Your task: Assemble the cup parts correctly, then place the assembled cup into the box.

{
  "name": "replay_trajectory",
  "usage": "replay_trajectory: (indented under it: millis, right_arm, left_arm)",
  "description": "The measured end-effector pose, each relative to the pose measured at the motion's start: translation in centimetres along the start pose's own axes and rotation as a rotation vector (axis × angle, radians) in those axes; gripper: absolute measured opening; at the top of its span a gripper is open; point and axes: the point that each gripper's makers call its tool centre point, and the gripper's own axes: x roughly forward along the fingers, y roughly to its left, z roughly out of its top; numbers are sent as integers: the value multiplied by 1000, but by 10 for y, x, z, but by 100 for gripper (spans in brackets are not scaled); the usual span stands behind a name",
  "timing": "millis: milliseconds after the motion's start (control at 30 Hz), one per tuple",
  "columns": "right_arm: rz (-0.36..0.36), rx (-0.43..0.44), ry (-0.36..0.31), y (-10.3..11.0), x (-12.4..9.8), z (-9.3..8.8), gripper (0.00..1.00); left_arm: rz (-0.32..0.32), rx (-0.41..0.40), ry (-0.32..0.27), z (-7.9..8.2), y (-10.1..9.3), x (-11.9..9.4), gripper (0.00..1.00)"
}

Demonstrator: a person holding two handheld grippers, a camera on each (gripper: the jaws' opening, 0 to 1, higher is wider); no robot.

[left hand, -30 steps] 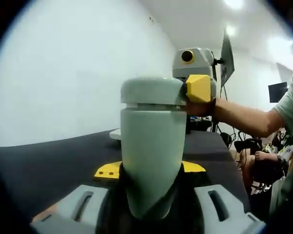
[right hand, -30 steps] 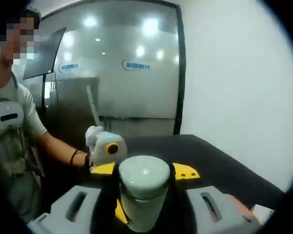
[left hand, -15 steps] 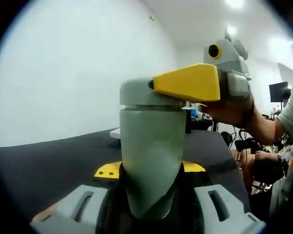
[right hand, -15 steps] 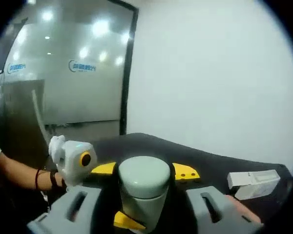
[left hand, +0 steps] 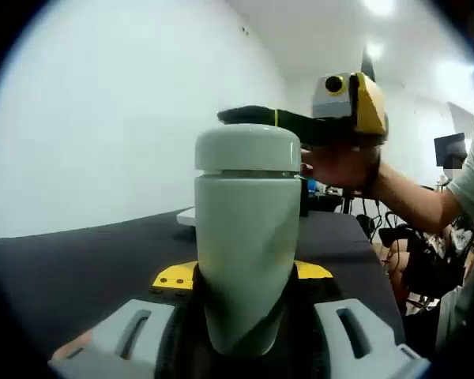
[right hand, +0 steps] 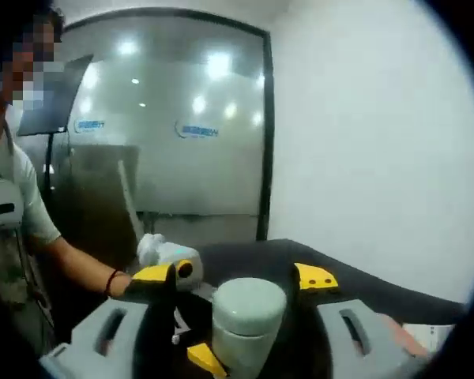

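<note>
Looking along my left gripper [left hand: 245, 316], I see its two yellow-tipped jaws closed on the body of the pale grey-green cup [left hand: 246, 237], which stands upright between them, its rounded lid [left hand: 248, 150] seated on top with a thin seam showing under it. The cup is held up above the black table [left hand: 79, 268], not resting on it. In the same left gripper view my right gripper [left hand: 300, 122] comes in from the right at lid height, rolled over so that its dark jaws with yellow trim point leftward just above and behind the lid; I cannot tell whether they touch it. The hand [left hand: 340, 164] holding that gripper sits just to the right of the lid, with the forearm running off to the right and slightly down toward a pale sleeve at the edge. From the right gripper view, the right gripper [right hand: 235, 280] stands with its jaws wide apart, one on each side of the cup [right hand: 246, 322] and clear of it, the lid [right hand: 249, 298] facing the camera. Beyond, in that view, the left gripper's grey housing [right hand: 164, 254] is gripped by a hand [right hand: 118, 283] wearing a red wristband, the forearm stretching left and upward to a person's shoulder.
</note>
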Motion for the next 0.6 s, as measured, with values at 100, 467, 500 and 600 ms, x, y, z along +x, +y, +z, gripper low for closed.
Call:
replay_trajectory:
  millis: [100,467,500,600]
  right_arm:
    - [104,23,33,1,-1,-9,49]
    - [169,70,106,7,14,-35,51]
    - [172,72,104,8,15,-35,49]
    - [188,67,113,10,17,-37,42]
  left_arm:
    - [1,1,1,0,-1,0,39]
    - [-1,7,11,-1,-1,1,39]
    - [-1,7,11,-1,-1,1,39]
    - [-1,5,11,-1,-1,1,39]
